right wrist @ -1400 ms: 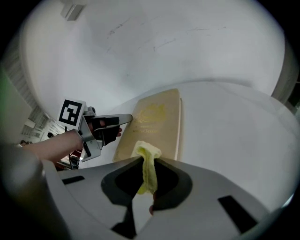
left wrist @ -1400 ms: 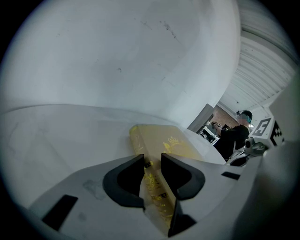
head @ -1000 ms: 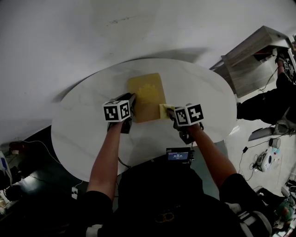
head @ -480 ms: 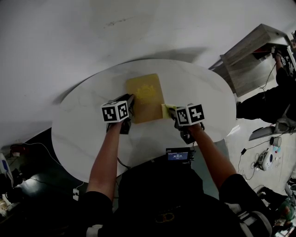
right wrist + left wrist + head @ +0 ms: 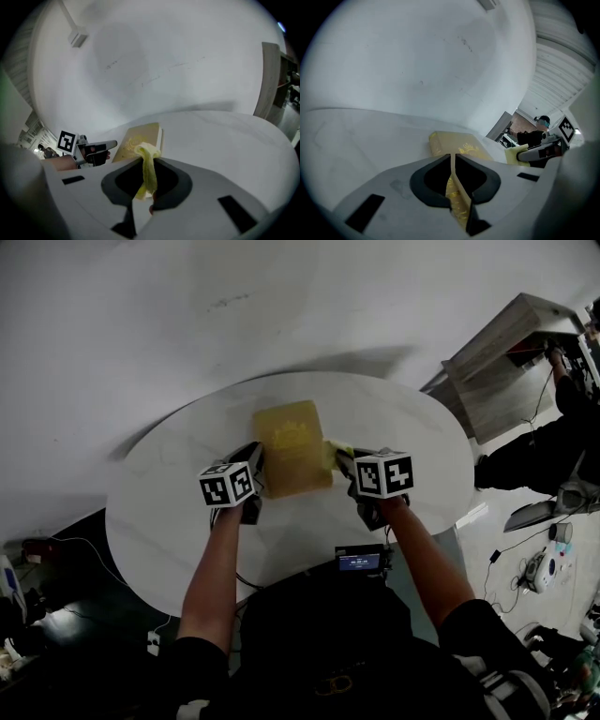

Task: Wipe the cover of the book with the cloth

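The book (image 5: 292, 448), with a yellow cover and a gold emblem on it, lies on the round white desk (image 5: 169, 512), just in front of both pairs of fingers. Its near left edge goes between the fingers of the left gripper (image 5: 452, 159). These fingers are closing and already stand narrow, pressed on this edge from both sides. The rest of the cover runs away from them, forward and a little to the right.

The yellow cloth (image 5: 149, 173) is pinched between the fingers of the right gripper (image 5: 149, 160). It hangs down inside the fingers, and a folded lump of it sticks out beyond their tips, at the near right edge of the book. Whether the cloth touches the cover there, I cannot tell. The two grippers are on opposite sides of the book, near each other.

Behind the right fingers, at the near rim of the desk, there is a small device with a lit screen (image 5: 361, 559). Far to the right of the right fingers, beyond the desk, a grey cabinet (image 5: 506, 362) stands on the floor.
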